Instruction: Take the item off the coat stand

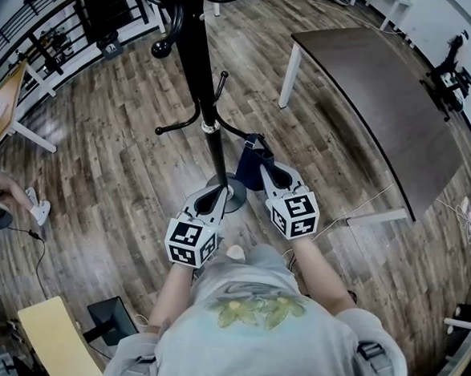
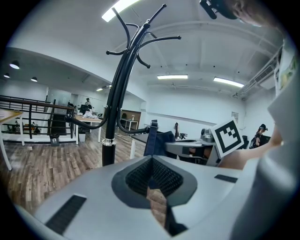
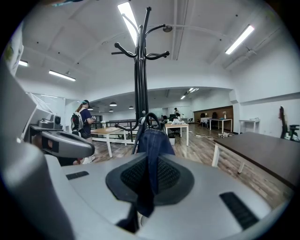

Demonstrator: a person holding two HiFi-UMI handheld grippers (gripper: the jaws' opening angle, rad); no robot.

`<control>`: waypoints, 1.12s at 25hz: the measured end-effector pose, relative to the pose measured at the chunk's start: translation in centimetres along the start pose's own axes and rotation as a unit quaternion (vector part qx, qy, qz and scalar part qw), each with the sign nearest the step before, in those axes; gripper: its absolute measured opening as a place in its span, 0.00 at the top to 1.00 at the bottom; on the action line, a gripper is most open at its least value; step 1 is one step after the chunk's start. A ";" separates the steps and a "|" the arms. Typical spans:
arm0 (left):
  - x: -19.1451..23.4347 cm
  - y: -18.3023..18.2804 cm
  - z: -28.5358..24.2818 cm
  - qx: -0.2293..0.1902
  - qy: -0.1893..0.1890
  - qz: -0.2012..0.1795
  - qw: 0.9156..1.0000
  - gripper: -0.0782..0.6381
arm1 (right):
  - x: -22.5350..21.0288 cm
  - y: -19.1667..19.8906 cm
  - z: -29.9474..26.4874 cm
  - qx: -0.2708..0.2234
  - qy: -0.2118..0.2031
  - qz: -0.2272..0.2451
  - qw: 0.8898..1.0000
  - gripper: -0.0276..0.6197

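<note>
- The coat stand rose straight in front of the person, its black pole running down to a round base on the wood floor, with a dark table well apart on the right.
- The item, a dark blue denim piece with a strap, hung just beside the pole at one of the stand's lower hooks. Its top sat right at the hook's tip.
- Whether the strap was looped over that hook or already clear of it could not be told from any view.
- The right gripper had its jaws clamped almost together on the denim, and a fold of cloth ran down between the ribbed pads and out below them.
- The left gripper pointed at the pole's lower part with its jaws closed together and nothing between them; it touched neither stand nor item.
- Judged from this, the grasp was done and the lift-off was at most begun.
- What remained was to raise the strap over the hook's tip, draw the item away from the stand and bring it clear.
</note>
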State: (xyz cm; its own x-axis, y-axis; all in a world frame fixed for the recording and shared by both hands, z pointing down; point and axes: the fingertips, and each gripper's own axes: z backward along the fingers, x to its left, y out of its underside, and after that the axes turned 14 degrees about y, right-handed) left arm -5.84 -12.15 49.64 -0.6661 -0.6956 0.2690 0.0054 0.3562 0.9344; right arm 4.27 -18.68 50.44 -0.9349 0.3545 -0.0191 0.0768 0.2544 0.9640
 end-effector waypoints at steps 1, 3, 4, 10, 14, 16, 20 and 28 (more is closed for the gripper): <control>-0.1 0.0 0.0 0.000 0.000 0.000 1.000 0.87 | 0.0 0.0 0.2 0.000 0.000 0.000 1.000 0.92; -0.2 -0.1 -0.2 -0.001 0.002 0.001 1.000 0.87 | -0.1 0.0 0.6 -0.003 -0.001 0.000 1.000 0.92; -0.3 -0.1 -0.2 -0.002 0.003 0.001 1.000 0.87 | -0.2 -0.1 0.8 -0.005 -0.001 -0.001 1.000 0.92; -1.0 -0.1 -0.6 0.000 0.009 0.000 1.000 0.87 | -0.4 0.0 2.0 -0.009 0.001 -0.005 1.000 0.92; -1.5 0.0 -0.9 0.002 0.013 0.001 1.000 0.87 | -0.6 0.1 2.6 -0.011 0.002 -0.008 1.000 0.92; -1.7 0.1 -1.1 0.002 0.015 0.001 1.000 0.87 | -0.7 0.1 2.9 -0.012 0.002 -0.009 1.000 0.92; -2.0 0.2 -1.0 0.004 0.017 0.003 1.000 0.87 | -0.5 0.0 3.7 -0.012 0.001 -0.011 1.000 0.92; -3.0 0.4 -1.2 0.006 0.024 0.003 1.000 0.87 | -0.3 -0.9 5.2 -0.016 -0.003 -0.015 1.000 0.92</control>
State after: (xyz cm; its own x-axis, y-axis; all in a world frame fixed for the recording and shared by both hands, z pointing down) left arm -2.98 -10.67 49.48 -0.6289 -0.7229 0.2862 0.0004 0.3677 0.9299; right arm 6.27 -14.39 48.20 -0.9347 0.3520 -0.0497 0.0377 0.2371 0.9707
